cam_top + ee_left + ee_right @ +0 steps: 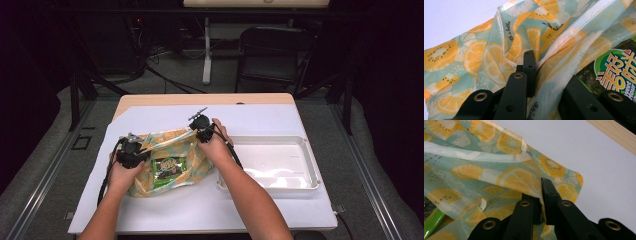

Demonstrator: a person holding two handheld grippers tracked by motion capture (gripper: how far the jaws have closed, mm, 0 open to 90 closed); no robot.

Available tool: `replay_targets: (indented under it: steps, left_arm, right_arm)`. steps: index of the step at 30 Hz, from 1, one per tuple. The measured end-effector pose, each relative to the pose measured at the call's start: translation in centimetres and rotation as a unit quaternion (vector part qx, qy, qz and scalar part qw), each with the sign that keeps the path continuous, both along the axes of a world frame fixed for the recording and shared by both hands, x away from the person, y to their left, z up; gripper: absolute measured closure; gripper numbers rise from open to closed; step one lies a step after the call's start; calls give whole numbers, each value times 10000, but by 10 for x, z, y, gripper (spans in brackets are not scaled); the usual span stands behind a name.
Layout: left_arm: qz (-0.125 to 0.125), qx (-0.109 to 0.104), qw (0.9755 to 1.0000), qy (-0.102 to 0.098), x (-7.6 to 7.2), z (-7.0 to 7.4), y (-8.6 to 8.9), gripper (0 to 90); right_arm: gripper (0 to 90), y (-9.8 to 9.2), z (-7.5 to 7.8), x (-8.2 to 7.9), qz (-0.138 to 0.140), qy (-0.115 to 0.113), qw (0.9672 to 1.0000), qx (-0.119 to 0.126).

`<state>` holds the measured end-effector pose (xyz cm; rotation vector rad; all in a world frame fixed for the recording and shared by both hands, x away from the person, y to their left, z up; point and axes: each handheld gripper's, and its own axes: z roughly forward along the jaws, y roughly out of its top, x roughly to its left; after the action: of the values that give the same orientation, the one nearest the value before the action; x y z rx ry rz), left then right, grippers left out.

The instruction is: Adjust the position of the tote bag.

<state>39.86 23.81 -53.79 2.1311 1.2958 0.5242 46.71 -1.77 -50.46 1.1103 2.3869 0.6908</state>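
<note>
At frame centre, left tool [142, 149] and right tool [196, 131] each pinch bag [192, 162] fabric; green packet [170, 170] inside, partly hidden.

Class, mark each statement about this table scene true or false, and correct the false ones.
1. Both grippers pinch the fruit-print bag. True.
2. The white tray holds the green packet. False: the packet lies in the bag; the tray is empty.
3. The tray sits to the right of the bag. True.
4. The left gripper has its jaws wide open. False: they are shut on the bag's fabric, as are those of the right gripper.
</note>
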Motion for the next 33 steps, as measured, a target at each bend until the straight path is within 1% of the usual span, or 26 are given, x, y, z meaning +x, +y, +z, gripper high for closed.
replay_targets:
  steps: [3, 5, 6, 7, 9, 10, 11, 13, 15, 18, 19, 21, 22, 24, 25, 26, 28, 29, 30, 31, 32, 33]
  left_arm:
    - [-20, 2, 10000, 54, 0, 0, 1, 830]
    - [-2, -13, 10000, 31, 0, 0, 1, 823]
    - [1, -45, 10000, -3, 0, 0, 1, 811]
    - [-54, -108, 9999, 40, 0, 2, 2, 788]
    - [-16, -163, 9999, 2, -1, 3, 3, 737]
    - [-4, -206, 9998, -34, -1, 4, 3, 713]
    - [-26, -244, 9997, -5, -1, 5, 4, 684]
    - [-28, -313, 9995, -75, -2, 8, 4, 639]
    - [-37, -370, 9991, -200, -4, 11, 3, 620]
    - [-71, -414, 9988, -247, -6, 15, 2, 600]
    - [-110, -447, 9985, -295, -7, 18, 2, 591]
    - [-127, -522, 9981, -290, -8, 20, 1, 577]
    - [-127, -522, 9981, -290, -8, 20, 1, 576]
    - [-179, -583, 9975, -357, -10, 24, -1, 574]
    - [-179, -583, 9975, -357, -10, 24, -1, 568]
    - [-283, -496, 9977, -356, -11, 27, -4, 565]
    - [-415, -498, 9969, -442, -14, 31, -8, 555]
    - [-415, -498, 9969, -442, -14, 31, -8, 555]
    - [-484, -490, 9964, -502, -16, 36, -12, 554]
    - [-484, -490, 9964, -502, -16, 36, -12, 555]
    - [-520, -478, 9960, -552, -17, 38, -13, 555]
    - [-576, -493, 9950, -648, -20, 42, -16, 571]
  right_arm:
    - [876, 0, -3, 0, 2, 30, 10000, -14]
    - [876, 1, -5, 0, -15, 1, 10000, 73]
    - [876, 0, -5, 0, 13, 34, 10000, 26]
    - [877, 0, -5, -1, 30, 57, 10000, -9]
    - [877, 0, -7, -1, -7, 41, 10000, 53]
    - [877, 0, -7, 0, 9, 64, 10000, 19]
    - [877, 0, -7, 0, 10, 72, 10000, 20]
    - [877, -1, -7, 0, 17, 84, 10000, -7]
    - [877, 0, -7, 0, 5, 84, 10000, 4]
    - [873, 0, -7, 0, 6, 83, 10000, 10]
    - [872, 0, -8, 0, 5, 80, 10000, 13]
    - [871, 0, -7, 0, 21, 103, 9999, -29]
    - [872, 0, -8, 0, -8, 84, 10000, 17]
    - [871, -1, -8, 1, 11, 118, 9999, -15]
    - [871, -1, -8, 1, 11, 118, 9999, -15]
    - [869, -1, -8, 1, -9, 121, 9999, 1]
    - [868, -1, -9, 2, -28, 102, 9999, 43]
    - [868, -1, -9, 2, -28, 116, 9999, 13]
    - [868, -1, -9, 2, -27, 115, 9999, 15]
    - [867, -1, -9, 2, -30, 113, 9999, 12]
    - [867, -1, -9, 2, -30, 113, 9999, 12]
    - [867, -1, -9, 2, -36, 111, 9999, 8]
